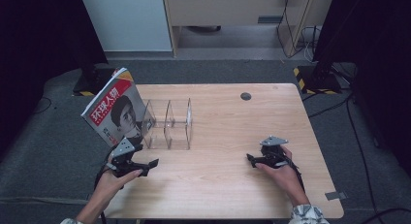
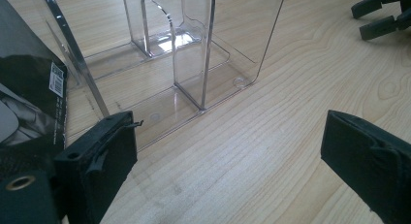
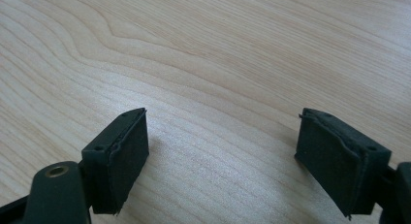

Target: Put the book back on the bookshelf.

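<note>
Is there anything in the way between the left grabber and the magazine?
Nothing visible. The left gripper has its jaws open right beside the clear plastic rack, and the magazine leans in the rack's left end just past it, with bare wooden table below the jaws.

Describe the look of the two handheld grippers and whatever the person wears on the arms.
Both the left gripper and right gripper are black, each topped by a grey three-cornered plate. Their flat rectangular pads look rubbery, with a brass-coloured rivet behind. A black cable trails from each. A pale patterned sleeve covers the right wrist.
</note>
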The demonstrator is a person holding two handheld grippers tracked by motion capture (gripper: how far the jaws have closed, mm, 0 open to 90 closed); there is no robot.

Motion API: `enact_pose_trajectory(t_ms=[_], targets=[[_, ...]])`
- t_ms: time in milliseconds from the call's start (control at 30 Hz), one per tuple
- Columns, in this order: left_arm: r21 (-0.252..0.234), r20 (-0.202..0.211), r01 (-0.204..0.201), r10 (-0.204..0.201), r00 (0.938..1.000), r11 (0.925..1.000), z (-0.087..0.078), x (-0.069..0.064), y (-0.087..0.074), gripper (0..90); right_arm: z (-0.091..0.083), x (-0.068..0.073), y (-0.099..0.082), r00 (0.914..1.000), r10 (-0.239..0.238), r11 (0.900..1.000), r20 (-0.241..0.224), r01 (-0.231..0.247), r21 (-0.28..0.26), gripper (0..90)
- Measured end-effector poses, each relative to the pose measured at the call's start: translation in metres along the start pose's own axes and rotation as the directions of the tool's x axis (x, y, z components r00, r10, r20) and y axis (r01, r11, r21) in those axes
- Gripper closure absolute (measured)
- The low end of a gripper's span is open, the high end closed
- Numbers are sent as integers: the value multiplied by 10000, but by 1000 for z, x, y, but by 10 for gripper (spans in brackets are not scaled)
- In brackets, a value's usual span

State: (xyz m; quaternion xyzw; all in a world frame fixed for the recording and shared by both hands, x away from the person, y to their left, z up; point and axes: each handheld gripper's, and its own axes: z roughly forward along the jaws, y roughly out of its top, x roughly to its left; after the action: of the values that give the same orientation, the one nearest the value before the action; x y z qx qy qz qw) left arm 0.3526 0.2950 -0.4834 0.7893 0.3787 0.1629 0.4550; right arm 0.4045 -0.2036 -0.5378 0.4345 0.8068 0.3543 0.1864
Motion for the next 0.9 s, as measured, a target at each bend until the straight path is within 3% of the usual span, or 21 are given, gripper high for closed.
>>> enact_pose_trajectory(t_ms=[400, 900], targets=[[43, 94, 36, -36, 9999, 10000, 11, -3, 12, 53, 0, 0, 0, 10000, 17, 10000, -8, -17, 10, 192], [315, 447, -113, 98, 9990, 9994, 39, -21, 29, 53, 0, 1, 0, 10000, -19, 10000, -35, 19, -6, 191]])
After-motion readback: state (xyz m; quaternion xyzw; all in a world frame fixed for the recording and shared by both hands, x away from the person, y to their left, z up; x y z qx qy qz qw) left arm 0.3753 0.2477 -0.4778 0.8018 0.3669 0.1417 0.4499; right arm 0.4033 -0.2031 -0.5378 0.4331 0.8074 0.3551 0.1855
